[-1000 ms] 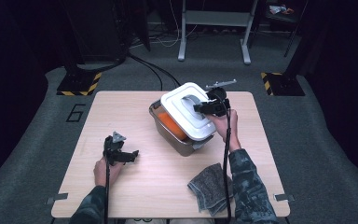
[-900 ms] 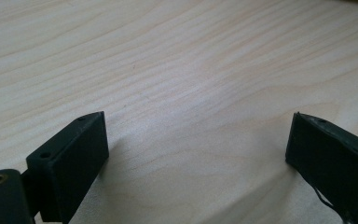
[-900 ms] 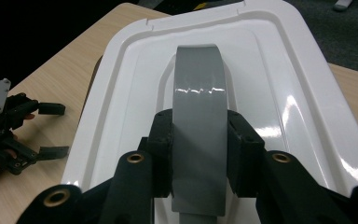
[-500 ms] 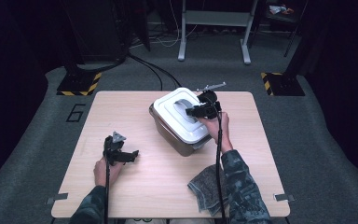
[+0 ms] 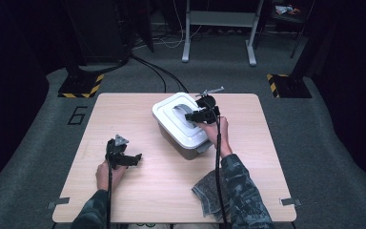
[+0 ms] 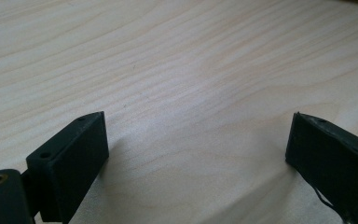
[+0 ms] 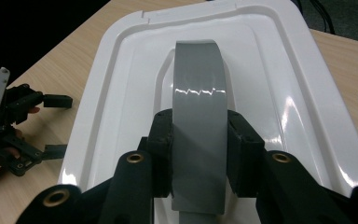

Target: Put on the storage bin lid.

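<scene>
Lid (image 5: 183,119) sits flat on the box (image 5: 183,145), grey handle (image 7: 198,121) clamped between the right gripper (image 7: 199,158) pads, so seating looks done; release remains. Left gripper (image 6: 196,154), well apart on the desk (image 5: 124,124), stands wide open, holding nothing.

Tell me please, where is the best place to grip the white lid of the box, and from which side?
Grip the grey handle arching along the middle of the white lid, coming from above with one jaw on each long edge. The band is narrow and raised, while the lid is wide and flat. The right gripper already clamps it this way on the box.
</scene>
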### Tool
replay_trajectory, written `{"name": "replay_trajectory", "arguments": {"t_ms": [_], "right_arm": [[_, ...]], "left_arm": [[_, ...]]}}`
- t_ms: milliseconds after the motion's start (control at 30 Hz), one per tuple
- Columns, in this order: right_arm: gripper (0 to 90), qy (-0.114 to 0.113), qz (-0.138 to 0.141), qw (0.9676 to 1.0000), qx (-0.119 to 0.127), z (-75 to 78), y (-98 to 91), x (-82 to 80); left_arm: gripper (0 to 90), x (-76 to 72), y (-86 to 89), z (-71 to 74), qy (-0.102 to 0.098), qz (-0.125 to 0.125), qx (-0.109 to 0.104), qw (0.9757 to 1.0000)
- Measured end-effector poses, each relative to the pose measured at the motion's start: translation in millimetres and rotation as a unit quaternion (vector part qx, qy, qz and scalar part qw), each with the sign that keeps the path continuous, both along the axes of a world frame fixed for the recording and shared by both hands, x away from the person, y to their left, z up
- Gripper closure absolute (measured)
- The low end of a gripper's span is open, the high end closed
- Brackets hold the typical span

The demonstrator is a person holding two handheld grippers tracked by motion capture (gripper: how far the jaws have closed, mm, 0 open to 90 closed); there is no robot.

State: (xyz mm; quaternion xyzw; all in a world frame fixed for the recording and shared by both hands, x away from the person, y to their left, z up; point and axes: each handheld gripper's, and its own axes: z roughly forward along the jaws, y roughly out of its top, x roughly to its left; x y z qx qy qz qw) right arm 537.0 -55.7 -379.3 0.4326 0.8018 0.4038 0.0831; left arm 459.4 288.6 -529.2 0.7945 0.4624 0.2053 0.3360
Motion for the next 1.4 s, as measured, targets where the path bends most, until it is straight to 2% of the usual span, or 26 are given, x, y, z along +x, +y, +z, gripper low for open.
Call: {"name": "replay_trajectory", "arguments": {"t_ms": [267, 533, 767, 1033, 1133, 1400], "right_arm": [[65.8, -0.009, 0.005, 0.9999, -0.010, -4.3, 1.8, -0.8], [33.8, -0.029, -0.004, 0.9994, -0.018, 5.1, -5.6, -6.7], [14.9, -0.062, -0.019, 0.9977, -0.022, 17.2, -24.9, -15.7], [8.5, -0.072, -0.043, 0.9960, -0.030, 23.5, -55.6, -27.5], [5.9, -0.078, -0.049, 0.9949, -0.042, 23.7, -66.7, -30.1], [3.5, -0.083, -0.081, 0.9918, -0.053, 16.4, -105.2, -43.5]], "left_arm": [[5.3, 0.0, 0.0, 0.0, 0.000, 0.000, 0.000, 1.0000], [5.2, 0.0, 0.0, 0.0, 0.000, 0.000, 0.000, 1.0000], [5.3, 0.0, 0.0, 0.0, 0.000, 0.000, 0.000, 1.0000], [5.2, 0.1, 0.0, 0.0, 0.000, 0.000, 0.000, 1.0000], [5.2, 0.1, 0.0, -0.1, -0.001, 0.000, 0.000, 1.0000], [5.3, 0.5, 0.0, -0.2, -0.001, 0.001, -0.001, 1.0000]]}}
